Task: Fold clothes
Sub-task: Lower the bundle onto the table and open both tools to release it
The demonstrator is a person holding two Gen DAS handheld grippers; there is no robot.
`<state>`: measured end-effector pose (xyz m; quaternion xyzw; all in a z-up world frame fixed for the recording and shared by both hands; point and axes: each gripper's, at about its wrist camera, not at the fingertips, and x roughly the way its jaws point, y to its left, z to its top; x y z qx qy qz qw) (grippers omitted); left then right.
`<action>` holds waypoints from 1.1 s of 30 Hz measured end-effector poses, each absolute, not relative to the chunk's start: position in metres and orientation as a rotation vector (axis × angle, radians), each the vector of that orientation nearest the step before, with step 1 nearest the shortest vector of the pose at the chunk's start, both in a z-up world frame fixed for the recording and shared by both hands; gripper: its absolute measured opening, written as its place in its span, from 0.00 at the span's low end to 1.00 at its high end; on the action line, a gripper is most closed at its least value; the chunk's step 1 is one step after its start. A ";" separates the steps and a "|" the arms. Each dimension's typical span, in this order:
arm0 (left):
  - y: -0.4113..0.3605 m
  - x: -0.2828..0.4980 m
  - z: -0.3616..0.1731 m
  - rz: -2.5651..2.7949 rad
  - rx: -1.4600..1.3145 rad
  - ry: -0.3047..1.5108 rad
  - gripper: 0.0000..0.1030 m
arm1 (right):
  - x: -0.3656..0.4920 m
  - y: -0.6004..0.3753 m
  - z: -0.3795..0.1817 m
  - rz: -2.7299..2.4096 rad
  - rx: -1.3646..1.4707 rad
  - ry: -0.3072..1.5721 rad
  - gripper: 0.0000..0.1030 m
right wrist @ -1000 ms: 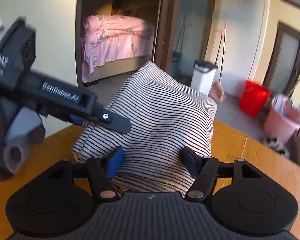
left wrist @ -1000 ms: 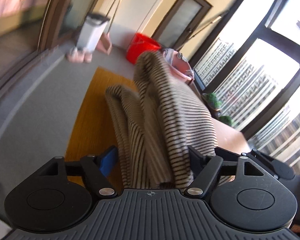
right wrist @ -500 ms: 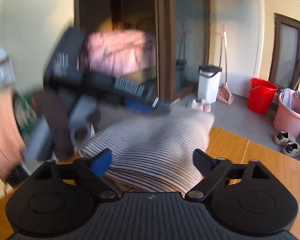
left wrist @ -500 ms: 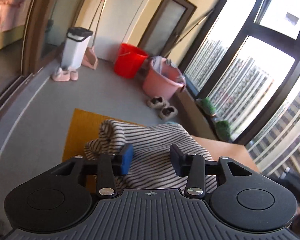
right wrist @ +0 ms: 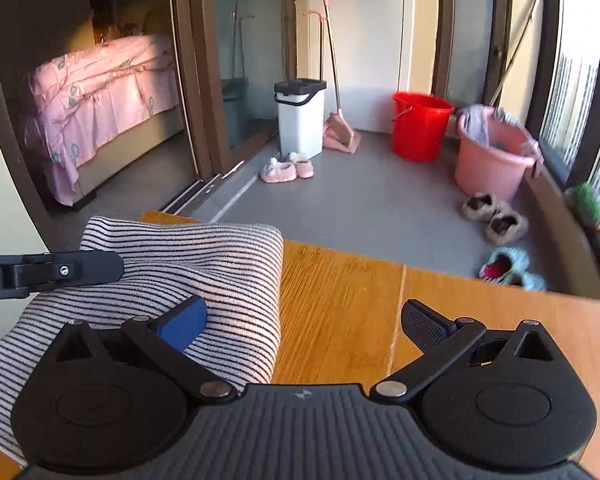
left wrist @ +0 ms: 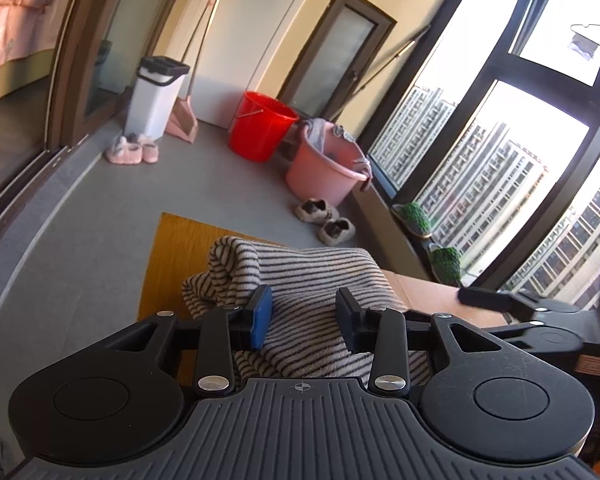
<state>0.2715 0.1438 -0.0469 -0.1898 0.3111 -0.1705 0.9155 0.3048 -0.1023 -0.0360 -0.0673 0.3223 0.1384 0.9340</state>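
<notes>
Item: striped garment (left wrist: pixel 312 276), cream with dark stripes, folded into a thick bundle on the wooden table (right wrist: pixel 340 304). It lies at the table's far edge, toward the far left corner as the right wrist view shows it; its rolled fold runs along that edge.

Left wrist view only: the tall windows with tower blocks outside, two small green plants (left wrist: pixel 414 214) on the sill, and a bunched, rolled end of the garment at its left side. The right gripper (left wrist: pixel 500 300) enters here from the right edge, above the table's bare part just beside the garment.

Right wrist view only: the bedroom doorway with a pink-covered bed (right wrist: pixel 100 92), a pair of blue slippers (right wrist: pixel 508 266) on the floor, and the seam between the table's two boards.

Both views: white bin (left wrist: pixel 156 96), red bucket (left wrist: pixel 260 126), pink tub (left wrist: pixel 326 164).

Left gripper (left wrist: pixel 304 316): tilted down over the garment, jaws part-way in after closing over the last second, with a raised ridge of cloth between them; whether the pads press it cannot be told.

Right gripper (right wrist: pixel 304 320): tilted down, jaws spread as wide as they go after opening within the last second. Its blue left pad (right wrist: pixel 182 322) sits over the garment's right end, the other over bare wood; nothing is held.
</notes>
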 end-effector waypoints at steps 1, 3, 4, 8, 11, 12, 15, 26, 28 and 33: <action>0.144 0.271 -0.047 -0.351 -0.392 0.638 0.39 | 0.295 -0.104 -0.030 0.309 -0.137 0.638 1.00; 0.144 0.271 -0.048 -0.351 -0.395 0.633 0.39 | 0.275 -0.109 -0.020 0.377 -0.103 0.613 1.00; 0.144 0.271 -0.048 -0.351 -0.397 0.631 0.39 | 0.265 -0.112 -0.016 0.416 -0.072 0.610 1.00; 0.147 0.268 -0.038 -0.354 -0.417 0.626 0.38 | 0.250 -0.094 -0.033 0.429 -0.184 0.678 1.00; 0.150 0.245 -0.017 -0.385 -0.416 0.581 0.42 | 0.249 -0.089 -0.044 0.417 -0.195 0.677 1.00; 0.149 0.235 -0.010 -0.414 -0.416 0.559 0.42 | 0.249 -0.087 -0.043 0.417 -0.206 0.674 1.00; 0.141 0.217 -0.005 -0.485 -0.432 0.535 0.45 | 0.246 -0.081 -0.040 0.415 -0.242 0.655 1.00; 0.147 0.230 -0.049 -0.377 -0.490 0.632 0.20 | 0.231 -0.074 -0.043 0.534 -0.195 0.659 1.00; 0.147 0.227 -0.051 -0.364 -0.497 0.623 0.20 | 0.240 -0.082 -0.057 0.551 -0.127 0.688 1.00; 0.141 0.219 -0.041 -0.349 -0.483 0.596 0.28 | 0.236 -0.097 -0.053 0.558 -0.060 0.663 1.00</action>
